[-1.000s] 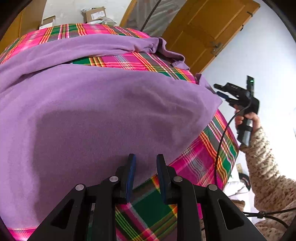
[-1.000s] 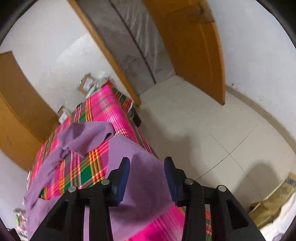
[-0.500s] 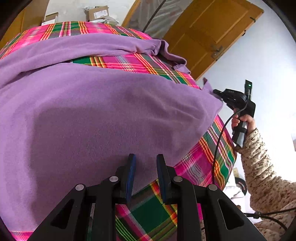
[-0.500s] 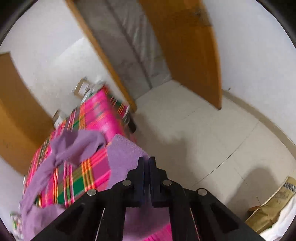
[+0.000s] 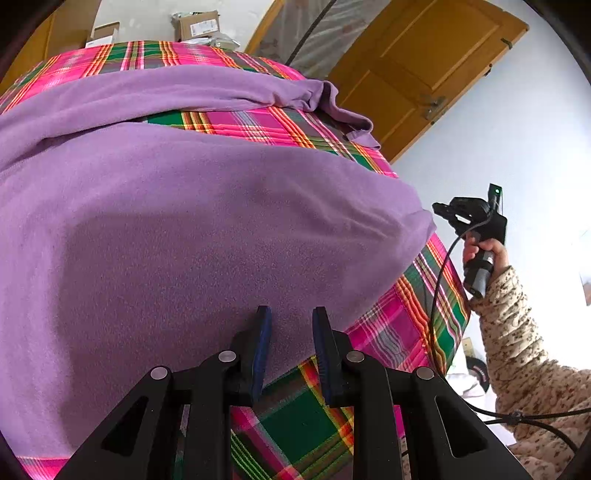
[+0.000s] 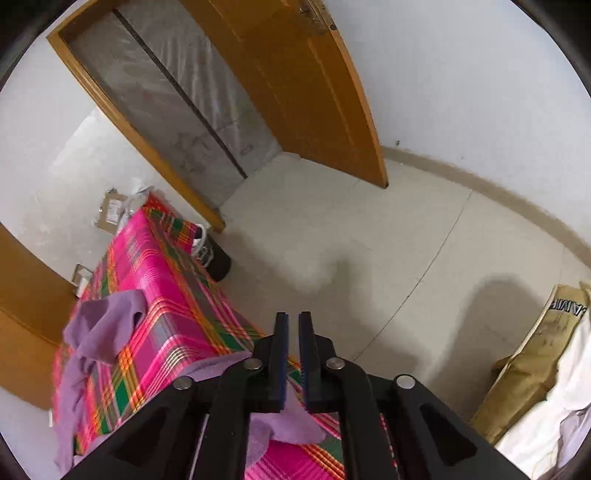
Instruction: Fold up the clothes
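Note:
A purple fleece garment (image 5: 221,240) lies spread over a bed with a pink and green plaid cover (image 5: 295,417). My left gripper (image 5: 290,332) is open, and the garment's near hem runs between and under its blue-padded fingers. In the left wrist view my right gripper (image 5: 437,210) hovers just beyond the garment's right corner, held by a hand. In the right wrist view my right gripper (image 6: 293,332) has its jaws only narrowly apart. Bare floor shows through the gap and purple cloth (image 6: 291,424) lies under the fingers. A bunched purple sleeve (image 6: 103,325) rests farther up the cover (image 6: 166,277).
An orange wooden door (image 6: 303,92) stands open beyond the bed's end. Cardboard boxes (image 5: 197,24) sit at the head of the bed. A dark bin (image 6: 218,258) stands beside the bed on the tiled floor (image 6: 369,240). A tan bag (image 6: 528,362) lies at right. A speckled sleeve (image 5: 517,332) is at right.
My right gripper went from wide open to fully shut by the garment's corner, and now its jaws stand slightly apart. The corner has dropped lower. My left gripper has stayed open at the hem.

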The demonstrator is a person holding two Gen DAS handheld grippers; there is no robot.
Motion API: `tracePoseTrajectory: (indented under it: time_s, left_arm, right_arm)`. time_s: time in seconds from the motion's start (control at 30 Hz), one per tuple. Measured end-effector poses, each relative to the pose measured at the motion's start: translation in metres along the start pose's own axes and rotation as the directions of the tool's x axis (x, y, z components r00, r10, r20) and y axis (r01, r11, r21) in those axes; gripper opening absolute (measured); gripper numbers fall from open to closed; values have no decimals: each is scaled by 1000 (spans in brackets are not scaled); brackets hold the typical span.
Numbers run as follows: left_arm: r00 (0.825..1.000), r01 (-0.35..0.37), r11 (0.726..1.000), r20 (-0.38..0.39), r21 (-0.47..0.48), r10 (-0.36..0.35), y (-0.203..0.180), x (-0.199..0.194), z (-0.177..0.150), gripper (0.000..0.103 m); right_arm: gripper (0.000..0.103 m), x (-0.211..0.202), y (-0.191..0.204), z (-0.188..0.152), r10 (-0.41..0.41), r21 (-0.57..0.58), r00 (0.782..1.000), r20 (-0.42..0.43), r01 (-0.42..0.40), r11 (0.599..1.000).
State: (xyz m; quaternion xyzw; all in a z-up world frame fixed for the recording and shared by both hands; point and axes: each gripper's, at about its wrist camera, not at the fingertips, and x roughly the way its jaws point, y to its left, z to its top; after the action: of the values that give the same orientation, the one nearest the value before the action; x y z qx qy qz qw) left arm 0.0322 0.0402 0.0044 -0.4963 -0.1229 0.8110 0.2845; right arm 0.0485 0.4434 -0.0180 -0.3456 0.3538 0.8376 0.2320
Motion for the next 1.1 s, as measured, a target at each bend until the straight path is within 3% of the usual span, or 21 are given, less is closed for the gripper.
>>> tracePoseTrajectory:
  time_s: [0.17, 0.27, 0.47, 0.53, 0.6, 0.63, 0.93, 1.1]
  left_arm:
    - [1000, 1, 1000, 1, 2, -1, 0, -1, -1, 23]
    - [1000, 3, 1000, 2, 0, -3, 1, -1, -1, 23]
    - [1000, 8, 1000, 1, -6, -8, 1, 0, 1, 23]
    - [1000, 11, 1000, 1, -9, -11, 1, 0, 0, 23]
    - [1000, 18, 1000, 2, -15, -18, 2, 0, 0, 23]
    - [1000, 19, 1000, 2, -17, -19, 2, 0, 1, 23]
    - [1000, 20, 1000, 6, -22, -20, 2, 0, 1, 23]
    - [1000, 24, 999, 11, -29, -24, 3, 0, 0, 23]
  right_arm:
    - [28, -4, 23, -3, 77, -143, 997, -1, -76, 987]
    - [36, 8, 41, -2, 109, -190, 992, -59, -118, 975]
    - [38, 38, 57, -13, 99, -231, 979, -180, -140, 963]
    - [35, 33, 54, -17, 117, -228, 980, -162, -153, 962]
    - [3, 25, 55, -22, 116, -253, 982, -151, -152, 955]
    - [1, 22, 56, -25, 112, -271, 983, -147, -149, 951]
    - [0, -12, 52, -55, 163, -336, 973, -164, -210, 918]
    - [0, -19, 58, -57, 144, -373, 980, -139, -186, 909]
